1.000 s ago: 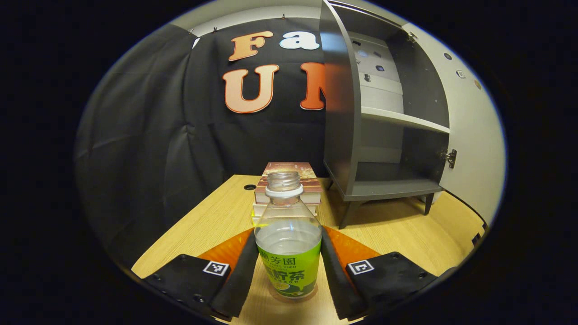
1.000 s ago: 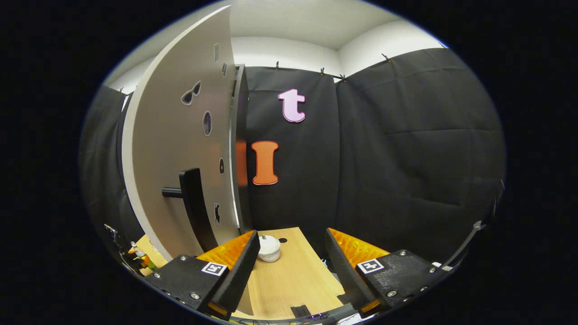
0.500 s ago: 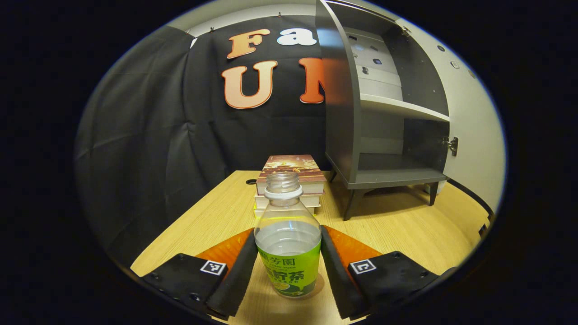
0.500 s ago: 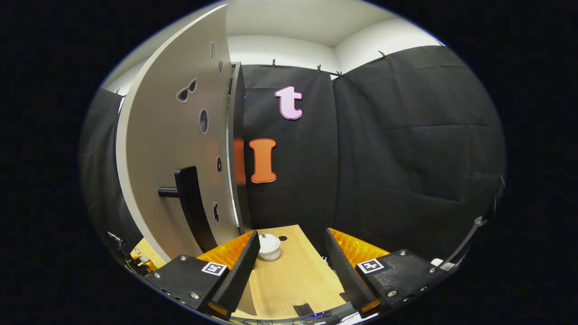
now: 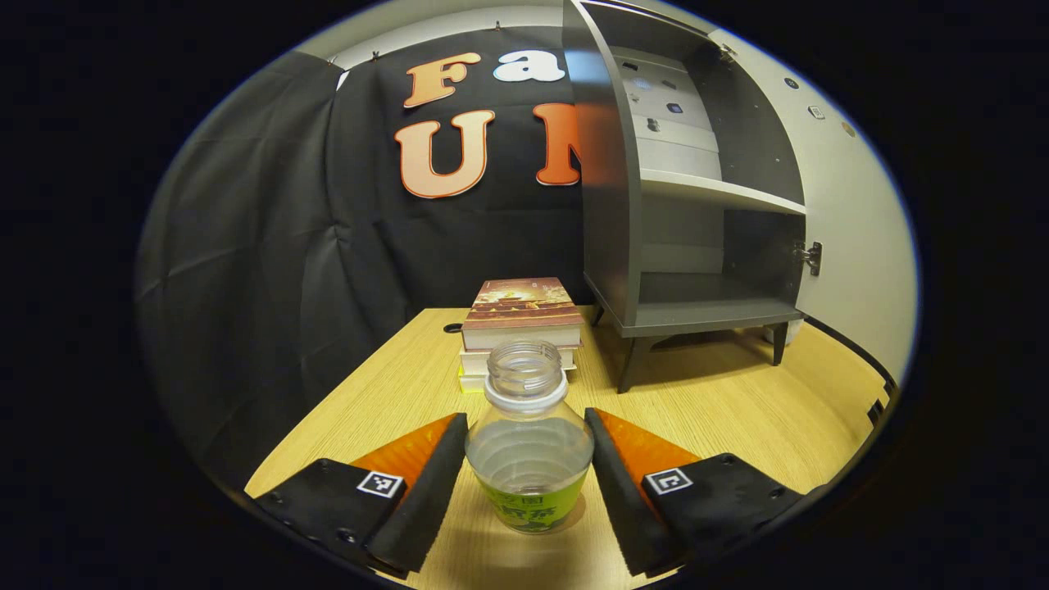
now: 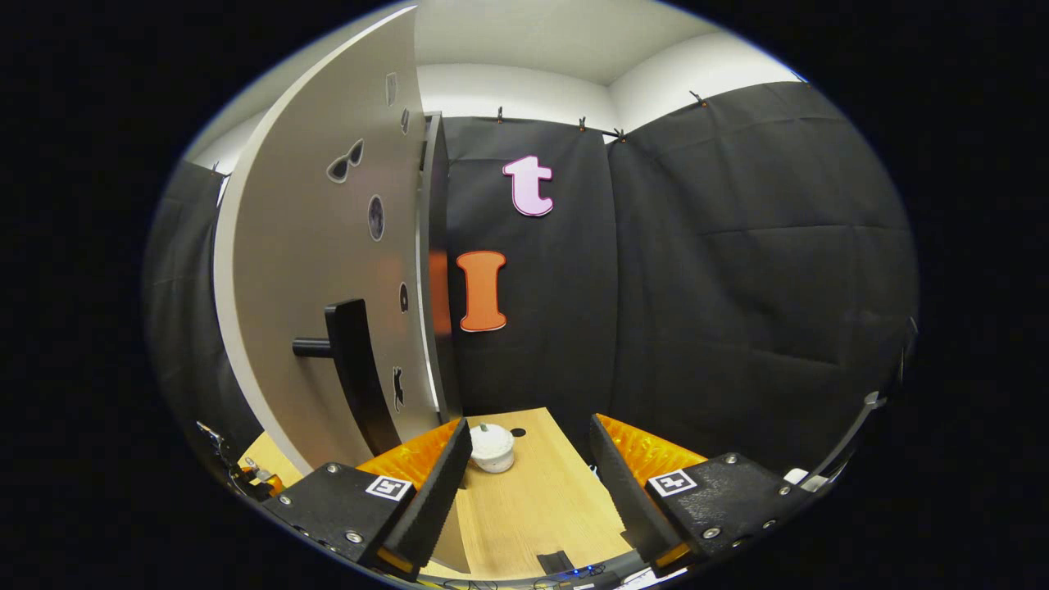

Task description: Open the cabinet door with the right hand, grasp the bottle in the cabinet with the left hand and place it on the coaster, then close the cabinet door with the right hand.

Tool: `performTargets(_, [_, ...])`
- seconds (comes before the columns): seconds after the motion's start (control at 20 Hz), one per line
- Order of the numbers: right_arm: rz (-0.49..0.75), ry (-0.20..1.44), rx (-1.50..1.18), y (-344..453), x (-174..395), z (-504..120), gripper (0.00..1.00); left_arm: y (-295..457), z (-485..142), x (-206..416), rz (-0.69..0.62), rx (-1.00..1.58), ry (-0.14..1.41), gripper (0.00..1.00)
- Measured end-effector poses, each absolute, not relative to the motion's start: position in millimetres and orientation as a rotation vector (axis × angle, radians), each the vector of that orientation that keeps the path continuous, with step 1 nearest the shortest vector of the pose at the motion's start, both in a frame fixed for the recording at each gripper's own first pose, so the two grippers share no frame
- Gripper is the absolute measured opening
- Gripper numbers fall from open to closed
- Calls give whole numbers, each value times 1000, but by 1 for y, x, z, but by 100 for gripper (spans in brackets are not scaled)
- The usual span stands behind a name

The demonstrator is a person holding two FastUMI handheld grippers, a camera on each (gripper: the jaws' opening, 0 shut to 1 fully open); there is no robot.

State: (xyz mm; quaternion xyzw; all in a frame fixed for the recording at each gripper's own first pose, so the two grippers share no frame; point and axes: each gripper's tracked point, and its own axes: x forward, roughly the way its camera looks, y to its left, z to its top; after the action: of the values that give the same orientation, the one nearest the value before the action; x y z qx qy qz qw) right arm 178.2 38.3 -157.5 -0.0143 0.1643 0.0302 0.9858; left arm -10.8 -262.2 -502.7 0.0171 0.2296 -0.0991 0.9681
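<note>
My left gripper (image 5: 527,492) has its fingers spread around the bottle (image 5: 529,459), standing near the surface's front edge, probably on the coaster. I'd back straight off; right gripper (image 6: 531,492), spread empty, takes the door (image 6: 320,279).

Stacked books (image 5: 519,321) and a white lidded pot (image 6: 492,447) on the table (image 5: 721,410).

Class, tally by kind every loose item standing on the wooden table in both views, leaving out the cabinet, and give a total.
Clear plastic bottle with green label: 1
Stacked books: 3
Small white lidded pot: 1
Total: 5
</note>
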Motion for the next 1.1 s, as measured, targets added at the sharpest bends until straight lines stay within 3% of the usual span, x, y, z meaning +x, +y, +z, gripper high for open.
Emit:
performTargets(0.1, [62, 328, -35, 39, 179, -157, 94, -262, -496, -15, -207, 45, 454, 94])
performTargets(0.15, [62, 326, -38, 39, 179, -157, 89, -263, -491, -16, -211, 54, 448, 95])
performTargets(0.4, [59, 323, -28, 41, 179, -158, 90, -260, -461, -26, -204, 74, 411, 97])
performTargets(0.45, [66, 323, -26, 44, 181, -158, 96, -259, -452, -29, -202, 71, 400, 97])
performTargets(0.5, [73, 323, -26, 47, 181, -158, 95, -257, -442, -33, -199, 64, 392, 96])
performTargets(0.55, [78, 322, -28, 49, 181, -157, 87, -254, -433, -36, -197, 55, 386, 96])
performTargets(0.65, [88, 320, -30, 54, 180, -158, 84, -246, -409, -42, -176, 19, 373, 96])
performTargets(0.7, [93, 319, -29, 58, 179, -158, 93, -242, -398, -44, -165, -2, 368, 96])
performTargets(0.75, [103, 318, -24, 63, 178, -158, 82, -235, -385, -45, -152, -20, 360, 96])
performTargets(0.9, [149, 317, 2, 89, 170, -159, 88, -206, -341, -44, -98, -33, 326, 96])
performTargets(0.95, [169, 317, 10, 100, 167, -159, 77, -192, -323, -43, -74, -17, 302, 96])
performTargets(1.0, [188, 317, 16, 111, 166, -159, 77, -181, -304, -41, -60, 0, 276, 96])
performTargets(1.05, [205, 316, 20, 122, 164, -159, 67, -172, -288, -39, -50, 9, 253, 96])
performTargets(1.1, [220, 316, 22, 133, 164, -159, 76, -164, -274, -37, -44, 9, 240, 96])
